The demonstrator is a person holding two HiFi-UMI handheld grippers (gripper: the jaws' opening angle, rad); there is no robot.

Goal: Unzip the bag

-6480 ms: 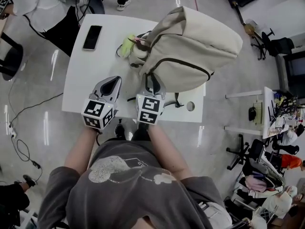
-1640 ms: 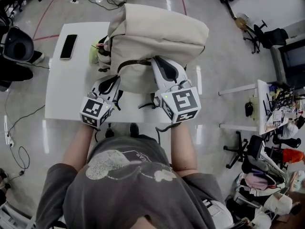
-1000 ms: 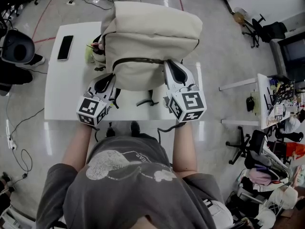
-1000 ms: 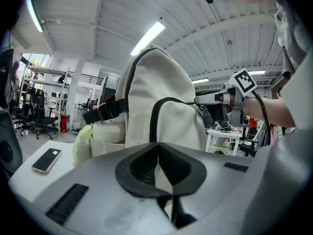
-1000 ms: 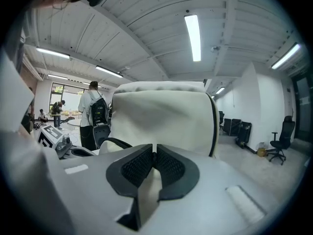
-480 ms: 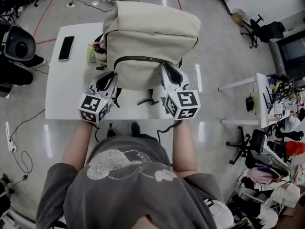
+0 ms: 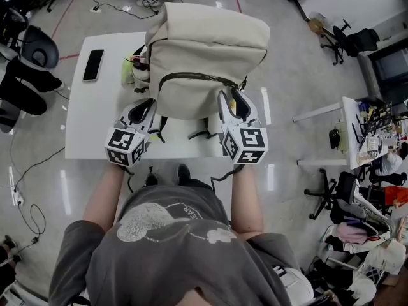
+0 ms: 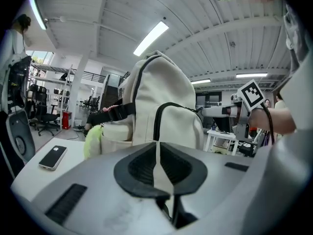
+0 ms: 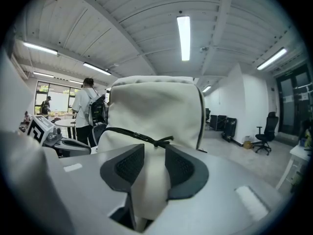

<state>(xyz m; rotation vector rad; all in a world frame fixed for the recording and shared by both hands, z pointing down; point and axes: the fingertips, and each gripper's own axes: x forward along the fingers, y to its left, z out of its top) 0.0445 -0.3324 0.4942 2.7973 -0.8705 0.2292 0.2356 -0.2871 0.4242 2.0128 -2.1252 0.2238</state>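
Right gripper [image 9: 154,153]: I see its jaws just opened wide, cream fabric of the bag [image 9: 156,106] loose between them, the dark zip pull [image 9: 163,141] just beyond their tips. Left gripper [image 8: 157,151]: jaws nearly together, pinching a thin fold of the bag. The bag stands upright on the white table [image 7: 95,126]. The only print I can read is the black-and-white square markers [image 7: 245,146].

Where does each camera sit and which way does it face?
Head view: on the person's head, looking steeply down at the backpack; torso, forearms, left gripper and right gripper show.
Left gripper view: rides the left gripper, facing the backpack; its jaws pinch backpack fabric.
Right gripper view: rides the right gripper, facing the backpack; its jaws, just opened, straddle fabric.
Both gripper views show the backpack and the opposite gripper.
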